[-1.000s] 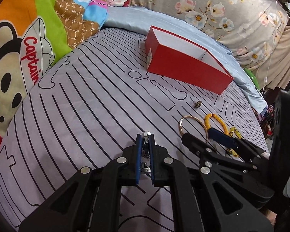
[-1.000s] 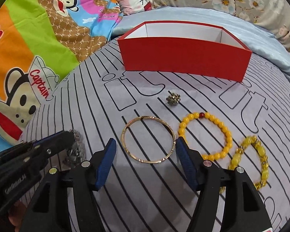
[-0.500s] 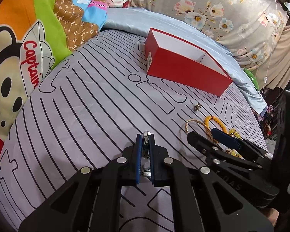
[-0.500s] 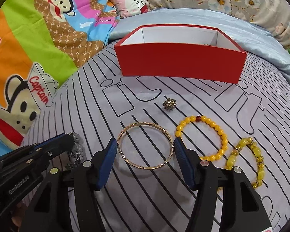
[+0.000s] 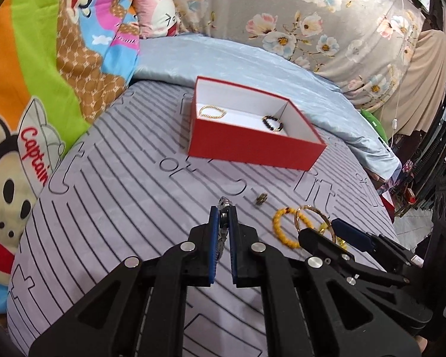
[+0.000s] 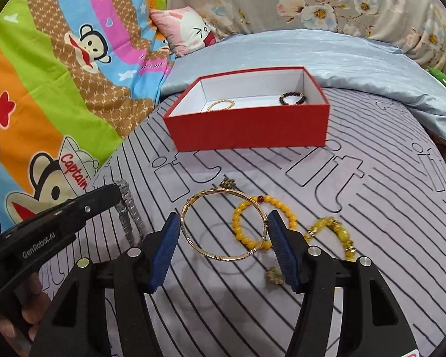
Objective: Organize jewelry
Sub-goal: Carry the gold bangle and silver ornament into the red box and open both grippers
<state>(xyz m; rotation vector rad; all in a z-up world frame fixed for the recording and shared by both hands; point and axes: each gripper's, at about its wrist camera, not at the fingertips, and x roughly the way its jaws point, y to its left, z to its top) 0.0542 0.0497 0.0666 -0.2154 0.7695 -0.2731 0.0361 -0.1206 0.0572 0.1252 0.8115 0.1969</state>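
Observation:
My left gripper (image 5: 223, 217) is shut on a silver link watch band (image 6: 128, 208) and holds it above the striped bed sheet. My right gripper (image 6: 224, 238) is shut on a gold bangle (image 6: 223, 223), lifted clear of the sheet with its shadow below. The red box (image 6: 246, 131) with a white inside stands farther back and holds a gold chain bracelet (image 6: 221, 105) and a dark bead bracelet (image 6: 293, 98). A yellow bead bracelet (image 6: 282, 208), a yellow stone bracelet (image 6: 336, 232) and a small metal charm (image 6: 227, 182) lie on the sheet.
A second small gold piece (image 6: 273, 276) lies by my right fingertip. A cartoon monkey blanket (image 6: 59, 74) is piled on the left, a pale blue cover (image 6: 327, 59) and floral fabric lie behind the box. The bed edge drops off at the right (image 5: 395, 208).
Both grippers have risen and the box inside now shows. My right gripper has closed on the gold bangle and lifted it off the sheet. My left gripper still holds the watch band.

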